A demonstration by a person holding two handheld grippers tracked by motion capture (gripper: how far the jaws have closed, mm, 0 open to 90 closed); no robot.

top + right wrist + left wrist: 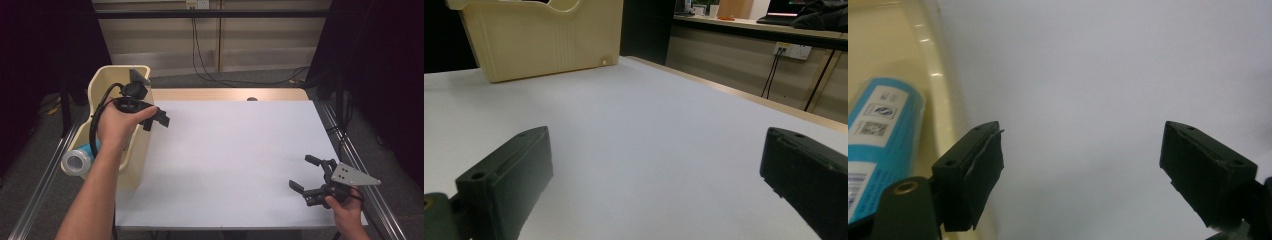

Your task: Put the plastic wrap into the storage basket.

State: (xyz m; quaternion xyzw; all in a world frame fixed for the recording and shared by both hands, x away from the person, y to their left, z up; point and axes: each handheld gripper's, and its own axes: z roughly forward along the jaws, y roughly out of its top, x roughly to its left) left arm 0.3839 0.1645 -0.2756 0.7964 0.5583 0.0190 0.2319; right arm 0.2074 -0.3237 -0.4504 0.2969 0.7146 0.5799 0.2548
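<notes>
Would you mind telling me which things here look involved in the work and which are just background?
Likely involved:
- cream plastic bin
- blue-labelled cylinder lying in it
- left gripper, jaws open, beside the bin
- right gripper, jaws open, over the white tabletop

Background:
- black cables on the floor
- wall socket

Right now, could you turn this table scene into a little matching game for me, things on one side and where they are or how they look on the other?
Things:
1. left gripper
2. right gripper
3. blue-labelled can
4. cream bin

Descriptions:
a. lying inside the bin
b. open, at the table's near right corner
c. standing at the table's left edge
d. open, held just beside the bin's rim

Pairs: 1-d, 2-b, 3-a, 4-c
</notes>
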